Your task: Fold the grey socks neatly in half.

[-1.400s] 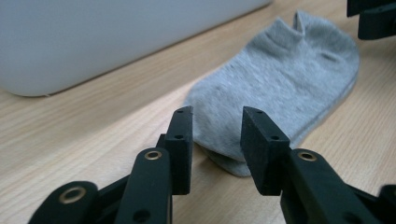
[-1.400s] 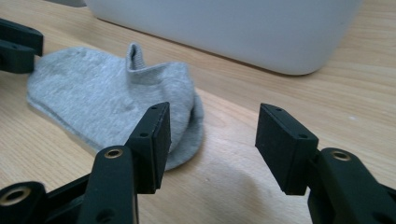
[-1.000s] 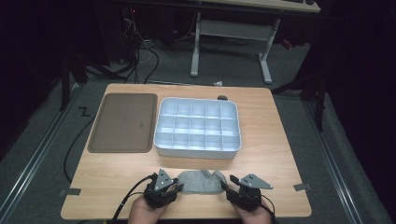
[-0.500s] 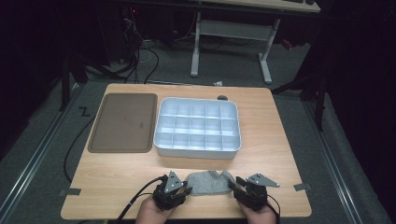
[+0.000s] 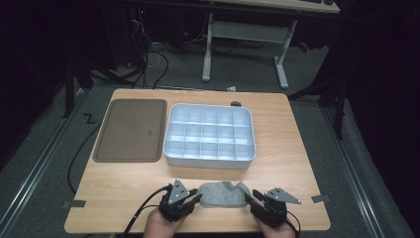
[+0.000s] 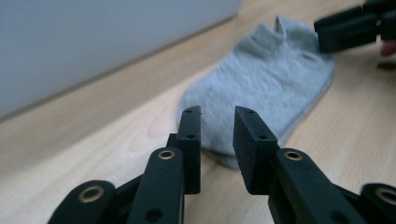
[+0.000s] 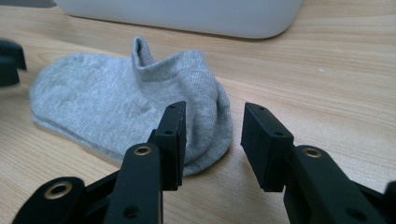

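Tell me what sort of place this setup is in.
Probably a lab or recording workspace, not a home: a bare wooden table on grey carpet, cables trailing across the dark floor behind it, and a white-framed desk beyond.

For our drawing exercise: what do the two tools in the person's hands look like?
Each hand-held gripper, left and right, is black with two flat rectangular jaws, brass-ringed rivets on the linkages and a grey three-cornered plate on top. A black cable trails from each.
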Tool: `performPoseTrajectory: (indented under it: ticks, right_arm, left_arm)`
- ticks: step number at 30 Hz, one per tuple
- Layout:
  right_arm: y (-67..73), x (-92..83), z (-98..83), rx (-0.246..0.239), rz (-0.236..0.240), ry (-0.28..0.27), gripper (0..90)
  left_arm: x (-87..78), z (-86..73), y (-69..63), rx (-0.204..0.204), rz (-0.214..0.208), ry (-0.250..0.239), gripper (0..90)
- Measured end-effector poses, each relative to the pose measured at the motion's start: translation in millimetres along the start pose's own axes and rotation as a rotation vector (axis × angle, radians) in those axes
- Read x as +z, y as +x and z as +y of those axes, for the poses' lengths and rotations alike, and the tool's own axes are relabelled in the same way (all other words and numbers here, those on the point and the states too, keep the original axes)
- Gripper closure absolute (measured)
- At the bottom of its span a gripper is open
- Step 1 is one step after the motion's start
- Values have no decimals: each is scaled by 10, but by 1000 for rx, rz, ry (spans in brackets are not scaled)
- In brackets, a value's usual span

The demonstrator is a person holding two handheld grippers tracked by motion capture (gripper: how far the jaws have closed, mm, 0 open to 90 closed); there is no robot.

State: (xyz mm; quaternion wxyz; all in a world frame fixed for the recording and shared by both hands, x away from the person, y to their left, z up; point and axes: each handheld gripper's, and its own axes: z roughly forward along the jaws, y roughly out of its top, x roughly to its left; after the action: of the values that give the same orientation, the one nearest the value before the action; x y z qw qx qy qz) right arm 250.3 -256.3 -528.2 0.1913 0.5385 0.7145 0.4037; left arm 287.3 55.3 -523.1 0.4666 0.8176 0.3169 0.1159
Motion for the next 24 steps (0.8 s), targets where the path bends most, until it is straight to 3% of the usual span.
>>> performPoseTrajectory:
  ticks: [6, 10, 24]
  right_arm:
    - [-8, 45, -24, 8, 10, 28, 614]
    - [-9, 62, -33, 12, 10, 34, 622]
    - [32, 65, -51, 1, 0, 31, 715]
  left_arm:
    - [131, -16, -46, 25, -14, 76, 757]
    - [148, -11, -52, 27, -14, 96, 757]
    - [169, -15, -40, 21, -29, 114, 758]
